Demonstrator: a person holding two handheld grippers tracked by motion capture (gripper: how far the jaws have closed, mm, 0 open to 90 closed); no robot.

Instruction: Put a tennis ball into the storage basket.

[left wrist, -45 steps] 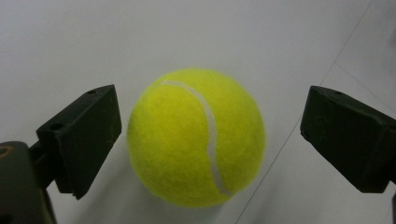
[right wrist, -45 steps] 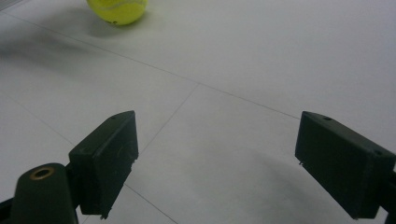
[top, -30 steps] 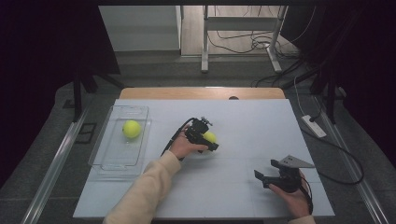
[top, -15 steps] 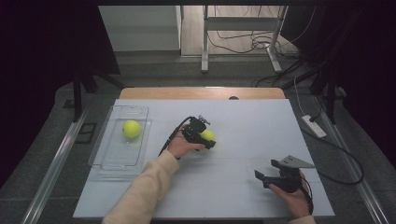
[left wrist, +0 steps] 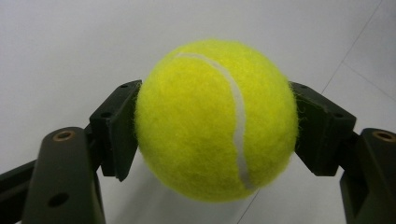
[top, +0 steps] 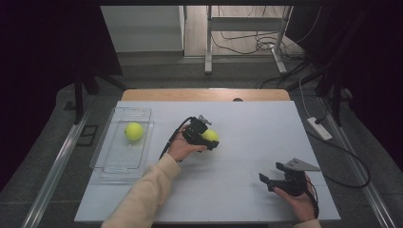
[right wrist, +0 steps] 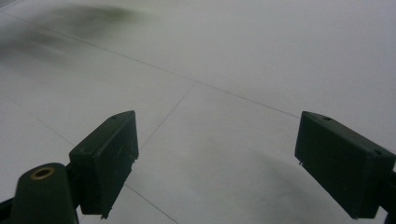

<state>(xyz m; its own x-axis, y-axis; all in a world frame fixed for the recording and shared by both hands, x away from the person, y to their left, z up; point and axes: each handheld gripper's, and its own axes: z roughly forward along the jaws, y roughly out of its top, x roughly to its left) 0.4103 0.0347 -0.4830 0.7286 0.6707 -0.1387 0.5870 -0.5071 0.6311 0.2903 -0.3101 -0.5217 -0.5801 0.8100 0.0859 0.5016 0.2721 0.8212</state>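
Note:
A yellow tennis ball [left wrist: 205, 93] sits squeezed between the two black pads [left wrist: 116, 126] of my left gripper [left wrist: 217, 128], which is shut on it. In the high view that ball [top: 211, 135] and the left gripper [top: 209, 138] are near the middle of the white table [top: 256, 118], just above its surface. A second tennis ball [top: 134, 131] lies in the clear plastic tray [top: 110, 167] at the left. My right gripper [top: 266, 181] rests at the front right, open, with only bare table between its jaws [right wrist: 217, 158].
A wooden strip [top: 204, 95] runs along the table's far edge. A white power strip [top: 319, 128] and cables lie on the floor to the right. Metal table legs [top: 208, 38] stand beyond the far edge.
The left hand and its ball sit very slightly farther up the table than a second ago. The right hand has not moved.

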